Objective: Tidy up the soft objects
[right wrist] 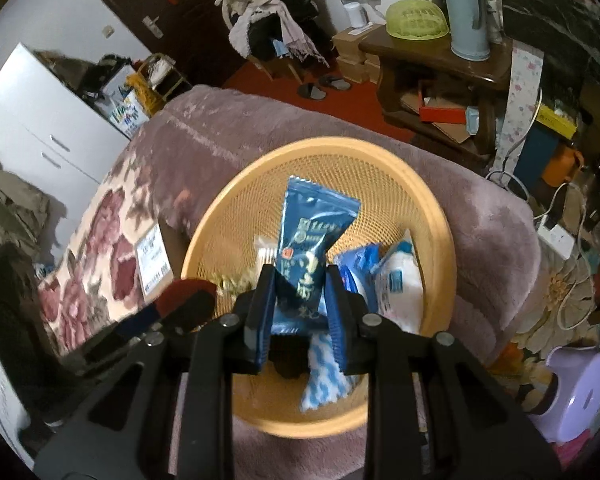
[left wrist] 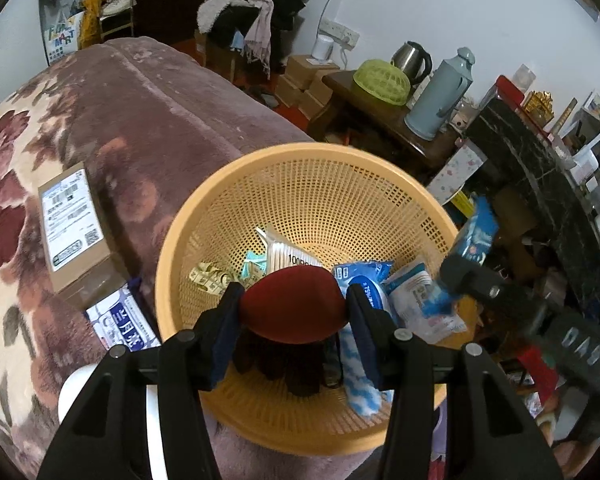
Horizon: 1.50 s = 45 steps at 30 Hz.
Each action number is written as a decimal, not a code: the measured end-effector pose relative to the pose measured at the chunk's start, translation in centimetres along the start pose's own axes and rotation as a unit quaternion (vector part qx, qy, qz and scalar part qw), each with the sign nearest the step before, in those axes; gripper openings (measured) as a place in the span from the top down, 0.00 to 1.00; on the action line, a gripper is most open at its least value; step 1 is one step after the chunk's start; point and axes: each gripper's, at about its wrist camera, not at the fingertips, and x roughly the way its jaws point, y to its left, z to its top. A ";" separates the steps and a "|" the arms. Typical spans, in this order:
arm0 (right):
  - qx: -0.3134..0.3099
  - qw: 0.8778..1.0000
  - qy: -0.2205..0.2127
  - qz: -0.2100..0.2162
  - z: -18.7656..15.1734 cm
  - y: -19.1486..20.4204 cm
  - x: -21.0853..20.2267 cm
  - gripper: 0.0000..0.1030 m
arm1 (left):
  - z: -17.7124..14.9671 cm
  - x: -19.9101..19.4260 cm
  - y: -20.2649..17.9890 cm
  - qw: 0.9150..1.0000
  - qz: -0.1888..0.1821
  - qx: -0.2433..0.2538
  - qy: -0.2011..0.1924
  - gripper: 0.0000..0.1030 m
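Observation:
An orange mesh basket [left wrist: 320, 168] [right wrist: 440, 220] sits on a plush mauve blanket. My left gripper [left wrist: 294, 310] hangs over its near side, shut on a dark red egg-shaped sponge [left wrist: 292, 304]. My right gripper [right wrist: 300, 302] is over the same basket, shut on a dark blue sachet [right wrist: 306, 236] that stands up between the pads. In the left wrist view the right gripper [left wrist: 456, 268] shows at the basket's right rim with that sachet [left wrist: 476, 232]. Inside lie a cotton swab pack [left wrist: 288, 254], blue-white packets [left wrist: 412, 292] [right wrist: 396, 280], a striped cloth [right wrist: 322, 372] and dark gloves [left wrist: 284, 364].
A cardboard parcel [left wrist: 72, 224] [right wrist: 152, 260] and a purple-white pack [left wrist: 120, 320] lie on the blanket left of the basket. Beyond stand a wooden table [right wrist: 440, 52] with a green bowl, kettle and flask, and a chair piled with clothes [left wrist: 252, 4]. A lilac stool [right wrist: 580, 388] stands at the right.

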 end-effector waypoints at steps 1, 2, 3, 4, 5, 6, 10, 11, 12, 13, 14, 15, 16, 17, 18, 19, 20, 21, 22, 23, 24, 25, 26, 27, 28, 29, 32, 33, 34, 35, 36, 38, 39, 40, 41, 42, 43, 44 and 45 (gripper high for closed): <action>0.006 1.000 0.004 0.008 0.2 -0.2 0.2 0.73 | 0.0 0.4 -0.1 1.000 0.004 0.005 0.006 0.37; 0.017 1.000 0.012 0.010 0.3 -0.5 0.5 0.70 | 0.0 0.7 -0.2 1.000 0.013 0.009 0.009 0.29; 0.025 1.000 0.015 0.008 0.3 -0.8 0.5 0.58 | -0.2 0.8 -0.2 1.000 0.021 0.012 0.005 0.15; 0.029 0.999 0.014 0.007 0.3 -0.8 0.5 0.37 | -0.4 0.7 -0.1 1.000 0.023 0.013 -0.002 0.06; 0.030 1.000 0.007 0.000 0.2 -0.9 0.2 0.28 | -0.5 0.7 0.0 1.000 0.024 0.012 -0.007 0.04; 0.029 1.000 -0.002 -0.004 0.1 -0.8 0.0 0.16 | -0.6 0.7 0.0 1.000 0.026 0.012 -0.008 0.01; 0.035 0.999 -0.016 -0.001 -0.2 -0.7 -0.5 0.03 | -0.9 1.0 0.2 0.999 0.031 0.018 0.003 0.01; 0.036 0.999 -0.014 0.000 -0.3 -0.8 -0.5 0.00 | -0.9 1.0 0.2 0.999 0.032 0.017 0.004 0.01; 0.037 0.999 -0.014 0.000 -0.5 -0.8 -0.6 0.00 | -1.0 1.0 0.3 0.999 0.031 0.015 0.003 0.01; 0.036 0.999 -0.016 -0.001 -0.3 -0.7 -0.5 0.00 | -1.0 0.9 0.4 1.000 0.029 0.012 0.002 0.01; 0.033 0.999 -0.016 -0.003 -0.5 -0.6 -0.4 0.00 | -1.1 0.8 0.5 1.000 0.029 0.009 0.001 0.01; 0.030 0.999 -0.017 -0.006 -0.6 -0.6 -0.4 0.00 | -1.1 0.7 0.6 0.999 0.031 0.008 0.000 0.01; 0.029 0.999 -0.017 -0.007 -0.6 -0.6 -0.5 0.00 | -1.1 0.6 0.7 1.000 0.031 0.007 0.000 0.01; 0.027 0.999 -0.016 -0.009 -0.7 -0.5 -0.4 0.00 | -1.2 0.6 0.8 1.000 0.031 0.006 0.000 0.01; 0.026 0.999 -0.015 -0.010 -0.8 -0.6 -0.5 0.00 | -1.2 0.5 0.8 0.999 0.032 0.004 -0.001 0.01; 0.023 1.000 -0.015 -0.012 -0.8 -0.5 -0.5 0.00 | -1.3 0.4 0.9 0.999 0.033 0.003 -0.001 0.01; 0.022 1.000 -0.014 -0.013 -0.9 -0.6 -0.6 0.00 | -1.3 0.3 0.9 0.999 0.033 0.001 -0.001 0.01; 0.019 1.000 -0.014 -0.016 -1.0 -0.6 -0.7 0.00 | -1.3 0.2 0.9 0.999 0.034 0.000 -0.002 0.01; 0.015 1.000 -0.014 -0.019 -1.1 -0.6 -0.8 0.00 | -1.4 0.1 1.0 0.999 0.034 0.000 -0.002 0.01; 0.013 1.000 -0.014 -0.021 -1.3 -0.6 -0.9 0.00 | -1.4 0.0 1.0 0.999 0.034 -0.001 -0.003 0.01; 0.011 1.000 -0.013 -0.025 -1.4 -0.6 -1.0 0.00 | -1.4 -0.1 1.1 0.999 0.034 -0.002 -0.003 0.01; 0.010 0.999 -0.013 -0.027 -1.5 -0.6 -1.1 0.00 | -1.5 -0.2 1.2 0.999 0.034 -0.004 -0.004 0.01; 0.009 0.999 -0.013 -0.028 -1.7 -0.6 -1.2 0.00 | -1.5 -0.3 1.2 0.999 0.033 -0.006 -0.004 0.01; 0.009 0.999 -0.015 -0.031 -1.8 -0.7 -1.4 0.00 | -1.5 -0.3 1.3 0.999 0.033 -0.006 -0.004 0.01; 0.008 0.999 -0.016 -0.033 -1.8 -0.8 -1.5 0.00 | -1.5 -0.4 1.4 0.999 0.034 -0.007 -0.005 0.01; 0.007 0.999 -0.016 -0.035 -1.9 -0.9 -1.6 0.00 | -1.6 -0.5 1.4 0.999 0.035 -0.008 -0.005 0.01; 0.006 0.999 -0.014 -0.039 -2.2 -1.0 -1.7 0.00 | -1.7 -0.6 1.4 0.999 0.034 -0.009 -0.005 0.01; 0.006 0.999 -0.013 -0.041 -2.3 -1.0 -1.7 0.00 | -1.7 -0.6 1.4 0.999 0.033 -0.009 -0.005 0.01; 0.005 0.999 -0.012 -0.042 -2.3 -1.0 -1.7 0.00 | -1.8 -0.7 1.4 0.999 0.033 -0.009 -0.005 0.01; 0.004 0.999 -0.009 -0.043 -2.4 -1.0 -1.6 0.00 | -1.7 -0.7 1.4 0.999 0.034 -0.009 -0.006 0.01; 0.004 0.999 -0.009 -0.044 -2.5 -1.0 -1.6 0.00 | -1.8 -0.7 1.5 0.999 0.034 -0.010 -0.005 0.01; 0.002 0.999 -0.009 -0.045 -2.6 -1.0 -1.7 0.00 | -1.9 -0.8 1.4 0.999 0.034 -0.011 -0.005 0.01; 0.002 0.999 -0.009 -0.046 -2.7 -1.0 -1.7 0.00 | -1.9 -0.8 1.4 0.999 0.035 -0.011 -0.005 0.01; 0.002 0.999 -0.009 -0.046 -2.7 -0.9 -1.8 0.00 | -1.9 -0.9 1.5 0.999 0.035 -0.012 -0.006 0.01; 0.001 0.999 -0.010 -0.046 -2.7 -0.8 -1.9 0.00 | -2.0 -1.0 1.5 0.999 0.034 -0.012 -0.006 0.01; 0.001 0.999 -0.009 -0.047 -2.7 -0.9 -1.8 0.00 | -2.0 -1.1 1.5 0.999 0.035 -0.013 -0.006 0.01; 0.002 0.999 -0.009 -0.047 -2.7 -0.9 -1.8 0.00 | -2.0 -1.2 1.5 0.999 0.035 -0.012 -0.007 0.01; 0.002 0.999 -0.010 -0.046 -2.8 -0.9 -1.9 0.00 | -2.1 -1.2 1.5 0.999 0.034 -0.011 -0.007 0.01; 0.001 0.999 -0.009 -0.046 -2.8 -0.9 -1.9 0.00 | -2.1 -1.2 1.5 0.999 0.034 -0.011 -0.007 0.01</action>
